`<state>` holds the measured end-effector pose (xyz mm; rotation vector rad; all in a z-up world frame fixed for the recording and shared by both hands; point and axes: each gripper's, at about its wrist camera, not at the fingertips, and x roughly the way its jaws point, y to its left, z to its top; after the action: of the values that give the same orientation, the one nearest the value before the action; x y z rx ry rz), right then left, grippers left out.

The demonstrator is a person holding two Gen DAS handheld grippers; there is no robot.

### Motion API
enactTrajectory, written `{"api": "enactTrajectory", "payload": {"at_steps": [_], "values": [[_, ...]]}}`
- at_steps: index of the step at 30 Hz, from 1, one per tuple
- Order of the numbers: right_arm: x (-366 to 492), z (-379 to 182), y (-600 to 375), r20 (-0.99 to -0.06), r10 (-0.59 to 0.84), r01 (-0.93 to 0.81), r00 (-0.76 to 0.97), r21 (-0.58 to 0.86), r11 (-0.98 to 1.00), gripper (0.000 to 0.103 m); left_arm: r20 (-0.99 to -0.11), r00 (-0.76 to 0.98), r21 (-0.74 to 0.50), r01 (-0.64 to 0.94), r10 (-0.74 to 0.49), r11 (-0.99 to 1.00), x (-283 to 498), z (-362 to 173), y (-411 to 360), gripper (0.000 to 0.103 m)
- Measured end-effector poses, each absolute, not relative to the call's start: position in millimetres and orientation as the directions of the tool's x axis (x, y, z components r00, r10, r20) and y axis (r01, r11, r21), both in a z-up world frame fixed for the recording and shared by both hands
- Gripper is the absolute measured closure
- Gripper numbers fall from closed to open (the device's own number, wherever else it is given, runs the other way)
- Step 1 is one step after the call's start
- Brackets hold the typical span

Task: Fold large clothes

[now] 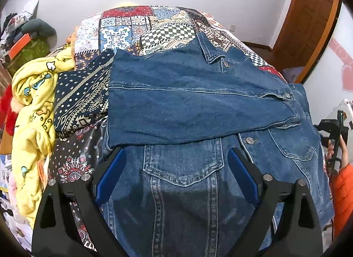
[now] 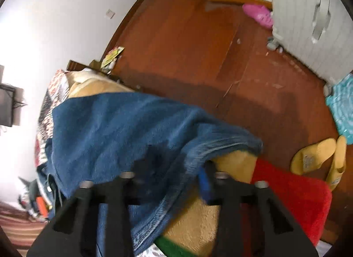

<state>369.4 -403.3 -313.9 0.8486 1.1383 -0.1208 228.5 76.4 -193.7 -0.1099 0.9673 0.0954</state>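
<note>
A blue denim jacket (image 1: pixel 189 106) lies on the patchwork bedspread (image 1: pixel 123 29), one sleeve folded across its chest. My left gripper (image 1: pixel 175 157) is open above the jacket's chest pocket, holding nothing. My right gripper (image 2: pixel 174 166) shows in the blurred right wrist view with its jaws apart; the jacket's edge (image 2: pixel 123 129) drapes over the left finger and between the jaws at the bed's side. The right gripper also shows in the left wrist view (image 1: pixel 333 131), held by a hand at the far right.
A yellow printed blanket (image 1: pixel 33 129) is heaped on the bed's left side. A red mat (image 2: pixel 293 193) and tan cushion (image 2: pixel 233 166) lie below the right gripper. Yellow slippers (image 2: pixel 320 159) sit on the wooden floor (image 2: pixel 187 42). A white cabinet (image 2: pixel 308 14) stands beyond.
</note>
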Motion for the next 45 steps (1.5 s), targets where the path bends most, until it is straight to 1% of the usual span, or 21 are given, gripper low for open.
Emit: {"api": "enactTrajectory", "payload": {"at_steps": [3,6,8,10,13,15,17,19,21,23,26,28,31,32,35,37,39,40,41,44,45], "values": [[369,-291,-393,-0.837,0.259,0.455,0.483,0.492,0.742,0.091,-0.824,0.565,-0.033,-0.123,0.042,0.992,226,-194,77,0.01],[366,-259,-386,-0.813,0.211,0.394,0.542,0.468,0.791,0.091,-0.82,0.57,-0.028,-0.117,0.044,0.993,224,-193,78,0.01],[363,-229,-378,-0.774,0.201,0.339,0.6,0.475,0.812,0.091,-0.817,0.576,-0.037,-0.116,0.036,0.993,222,-192,80,0.01],[358,-190,-363,-0.7,0.241,0.246,0.672,0.519,0.819,0.092,-0.812,0.583,-0.04,-0.114,0.034,0.993,219,-192,80,0.01],[349,-119,-315,-0.575,0.33,0.021,0.749,0.518,0.855,0.092,-0.807,0.59,-0.047,-0.106,0.025,0.993,217,-191,80,0.01],[347,-91,-281,-0.532,0.389,-0.1,0.752,0.491,0.865,0.092,-0.802,0.598,-0.051,-0.103,0.02,0.993,215,-189,79,0.01],[345,-78,-244,-0.517,0.445,-0.197,0.731,0.465,0.863,0.092,-0.796,0.605,-0.06,-0.104,0.016,0.993,211,-186,80,0.01],[346,-80,-200,-0.535,0.502,-0.28,0.68,0.443,0.852,0.092,-0.791,0.612,-0.066,-0.106,0.013,0.992,206,-184,83,0.01],[348,-97,-167,-0.574,0.532,-0.317,0.622,0.436,0.842,0.092,-0.787,0.616,-0.067,-0.109,0.015,0.992,202,-181,87,0.01],[354,-121,-144,-0.622,0.548,-0.326,0.559,0.443,0.835,0.092,-0.785,0.619,-0.064,-0.114,0.021,0.991,196,-179,92,0.01],[362,-174,-114,-0.714,0.572,-0.308,0.404,0.483,0.82,0.092,-0.786,0.618,-0.067,-0.122,0.023,0.99,189,-178,99,0.01],[363,-201,-106,-0.757,0.558,-0.288,0.341,0.481,0.828,0.092,-0.787,0.616,-0.068,-0.127,0.025,0.99,185,-179,103,0.01],[359,-217,-104,-0.791,0.541,-0.273,0.284,0.474,0.837,0.091,-0.79,0.613,-0.071,-0.122,0.019,0.99,185,-178,103,0.01],[358,-221,-106,-0.799,0.547,-0.281,0.251,0.481,0.831,0.088,-0.79,0.613,-0.068,-0.116,0.017,0.991,187,-178,101,0.01],[347,-213,-118,-0.814,0.544,-0.305,0.202,0.476,0.825,0.088,-0.783,0.622,-0.05,-0.083,0.013,0.995,198,-171,89,0.01],[338,-200,-127,-0.813,0.551,-0.346,0.189,0.47,0.812,0.084,-0.771,0.636,-0.052,-0.048,-0.01,0.997,209,-162,75,0.01],[327,-189,-135,-0.807,0.55,-0.377,0.216,0.451,0.809,0.067,-0.759,0.649,-0.058,-0.003,-0.043,0.998,222,-153,59,0.01],[320,-180,-144,-0.798,0.546,-0.393,0.254,0.431,0.812,0.063,-0.755,0.654,-0.056,0.016,-0.053,0.998,229,-149,51,0.01],[316,-177,-147,-0.791,0.54,-0.401,0.286,0.413,0.817,0.059,-0.75,0.658,-0.051,0.043,-0.066,0.998,236,-145,41,0.01],[306,-157,-177,-0.762,0.497,-0.403,0.415,0.336,0.851,0.057,-0.735,0.671,-0.009,0.134,-0.098,0.991,262,-134,5,0.01],[305,-152,-190,-0.749,0.486,-0.386,0.45,0.327,0.862,0.051,-0.734,0.672,0.01,0.159,-0.101,0.987,272,-132,-8,0.01]]}}
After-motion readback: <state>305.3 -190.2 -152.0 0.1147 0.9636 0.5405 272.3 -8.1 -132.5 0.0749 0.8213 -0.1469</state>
